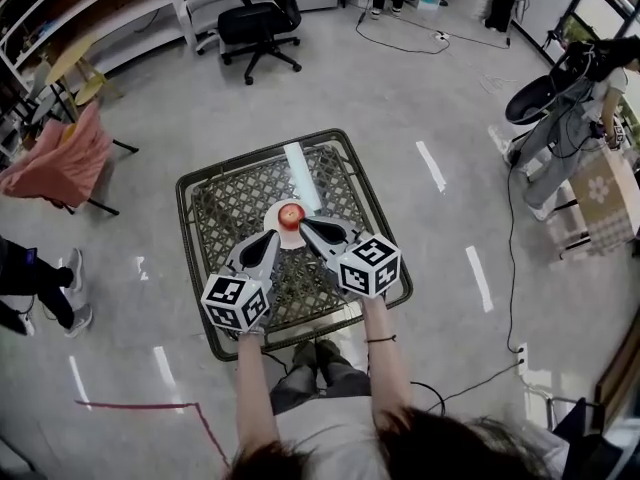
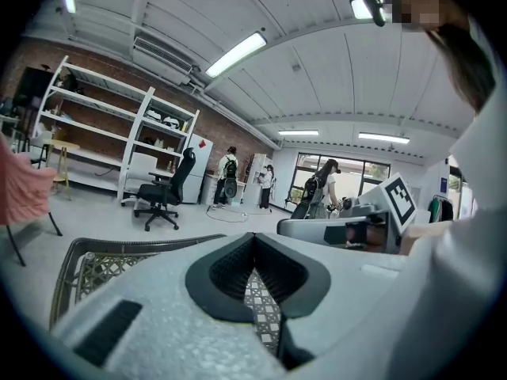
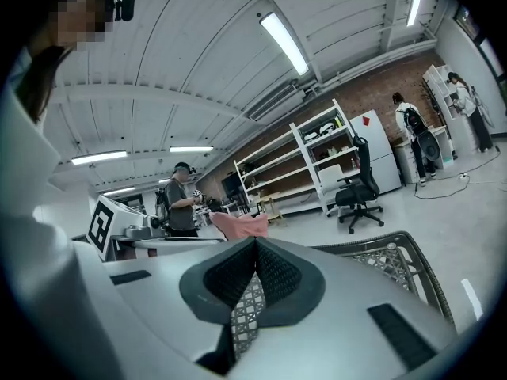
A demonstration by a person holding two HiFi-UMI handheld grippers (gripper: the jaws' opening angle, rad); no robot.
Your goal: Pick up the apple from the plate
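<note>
Small round red apple (image 1: 291,214) is seen on a pale round plate (image 1: 275,219), left gripper (image 1: 272,236) at its seven o'clock, right gripper (image 1: 305,223) at four, both with jaws pressed together, empty. It is judged firm and slick; its widest middle should be gripped.

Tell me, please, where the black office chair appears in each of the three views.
Head view: the black office chair stands at the top, left of centre.
Left gripper view: chair left of centre, beside the white shelving.
Right gripper view: chair right of centre, below the shelving.
Shared landmark: the wire-mesh table.
</note>
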